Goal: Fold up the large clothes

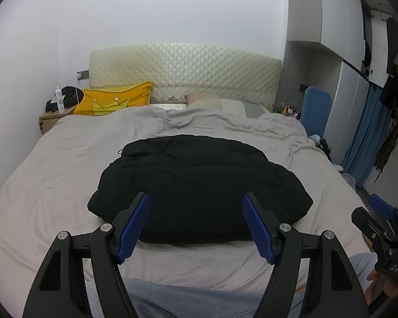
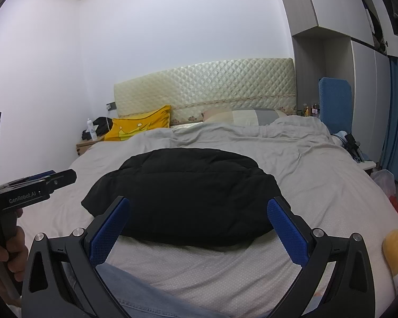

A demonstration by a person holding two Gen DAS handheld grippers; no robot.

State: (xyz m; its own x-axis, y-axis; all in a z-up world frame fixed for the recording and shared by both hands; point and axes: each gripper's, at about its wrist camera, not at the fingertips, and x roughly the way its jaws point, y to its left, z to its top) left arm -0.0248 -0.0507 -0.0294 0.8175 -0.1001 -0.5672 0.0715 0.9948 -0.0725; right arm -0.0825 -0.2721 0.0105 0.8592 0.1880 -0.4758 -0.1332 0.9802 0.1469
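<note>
Black and puffy, a quilted jacket (image 1: 199, 188) lies bunched in a compact mound on the grey bedsheet (image 1: 53, 175), near the foot of the bed, just ahead of us. We judge it soft, bulky and springy, fairly light, with a slick shell that may slide; its near hem or outer corners look best to pinch. We hold our left gripper (image 1: 196, 222) and our right gripper (image 2: 199, 225) above the near edge, jaws of both spread wide, holding nothing. Beyond lie a yellow crown pillow (image 1: 114, 102) and a cream quilted headboard (image 1: 185, 71). A wooden nightstand (image 1: 49, 122) carries a white bottle (image 1: 59, 103). No bins or baskets are visible.
</note>
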